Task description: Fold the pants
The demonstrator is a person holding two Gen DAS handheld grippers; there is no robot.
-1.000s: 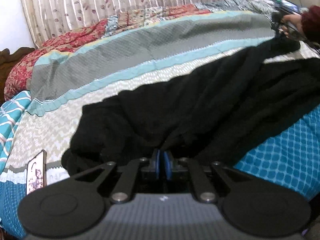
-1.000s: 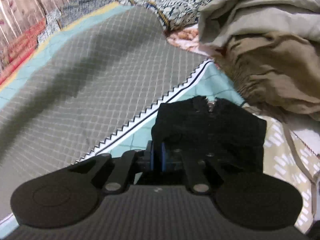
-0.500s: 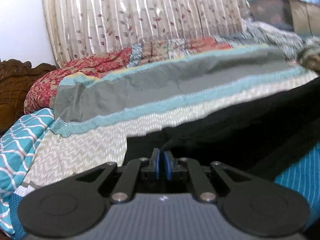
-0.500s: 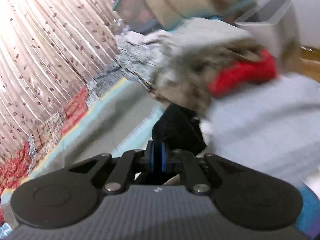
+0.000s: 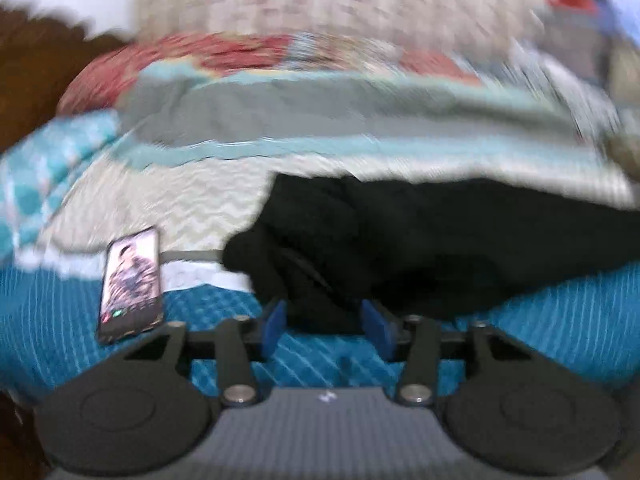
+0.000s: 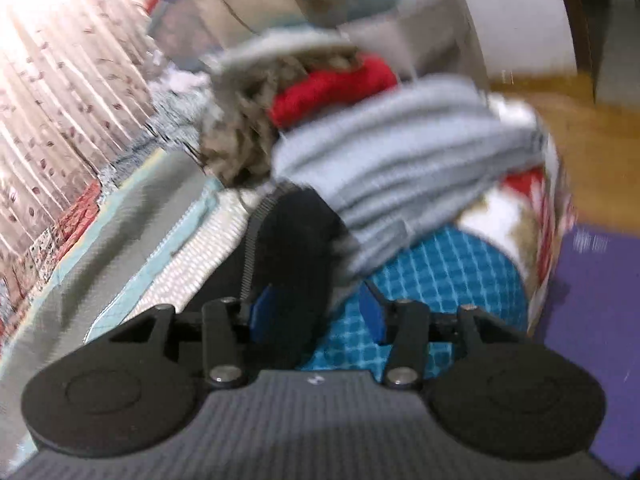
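Observation:
The black pants (image 5: 420, 236) lie in a long folded band across the patterned bedspread (image 5: 280, 104). My left gripper (image 5: 326, 326) is open just in front of their near edge, its blue pads apart and nothing between them. In the right wrist view the pants' end (image 6: 292, 248) with its ribbed waistband lies on the bed. My right gripper (image 6: 316, 314) is open, with the edge of the cloth lying loose between its spread pads. Both views are blurred by motion.
A phone (image 5: 130, 284) with a lit screen lies on the bed to the left of the pants. A pile of clothes (image 6: 360, 128), grey, red and brown, sits right behind the pants' end. A purple mat (image 6: 600, 320) covers the floor beside the bed.
Both grippers were shut on the pants and carried them toward the near side of the bed. Now both have opened and the pants lie released on the bedspread.

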